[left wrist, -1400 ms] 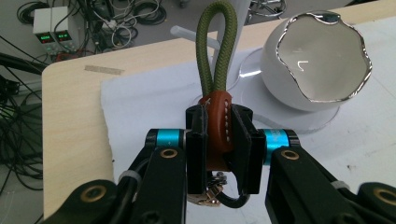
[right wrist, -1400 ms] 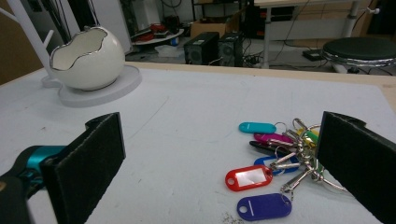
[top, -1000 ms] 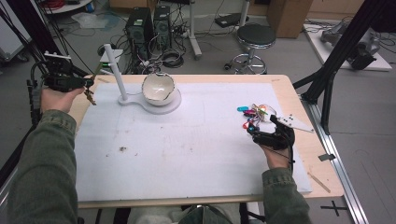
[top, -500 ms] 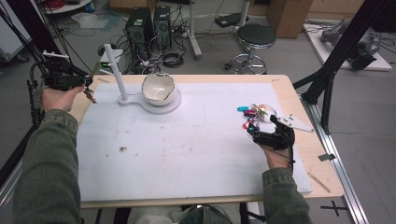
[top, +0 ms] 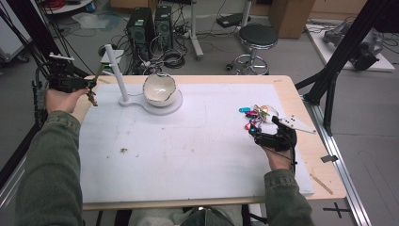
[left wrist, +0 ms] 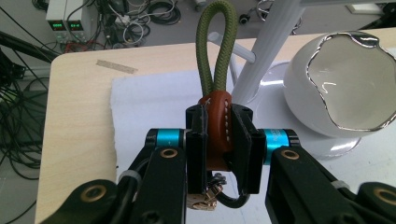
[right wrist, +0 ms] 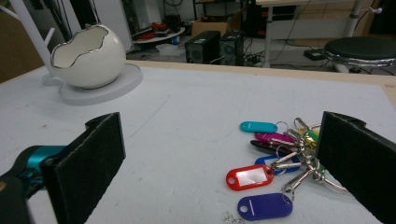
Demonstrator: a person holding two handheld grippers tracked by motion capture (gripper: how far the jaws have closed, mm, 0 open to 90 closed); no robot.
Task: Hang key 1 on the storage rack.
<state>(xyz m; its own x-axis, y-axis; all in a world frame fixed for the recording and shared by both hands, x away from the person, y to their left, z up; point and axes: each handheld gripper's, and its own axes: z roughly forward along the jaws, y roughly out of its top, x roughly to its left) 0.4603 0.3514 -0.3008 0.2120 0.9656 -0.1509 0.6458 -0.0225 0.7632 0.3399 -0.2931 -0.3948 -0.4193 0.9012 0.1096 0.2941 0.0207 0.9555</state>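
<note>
Brown leather key fob (left wrist: 218, 128) with olive cord loop sits clamped between the left gripper's (left wrist: 219, 149) jaws; right gripper's (right wrist: 219, 163) jaws gape wide, bunch of coloured plastic key tags (right wrist: 273, 161) between them.

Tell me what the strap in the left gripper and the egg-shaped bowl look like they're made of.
Strap: the brown tab looks like leather, smooth with a stitched seam; its green loop looks like woven cord, going by the braided texture. The left gripper clamps the tab.
Egg-shaped bowl: probably glazed ceramic, glossy white with a shiny, metallic-looking jagged rim; plastic can't be ruled out.

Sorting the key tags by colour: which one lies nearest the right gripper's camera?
The purple tag, lowest in the right gripper view, just below the red tag; the teal tag lies farthest.
</note>
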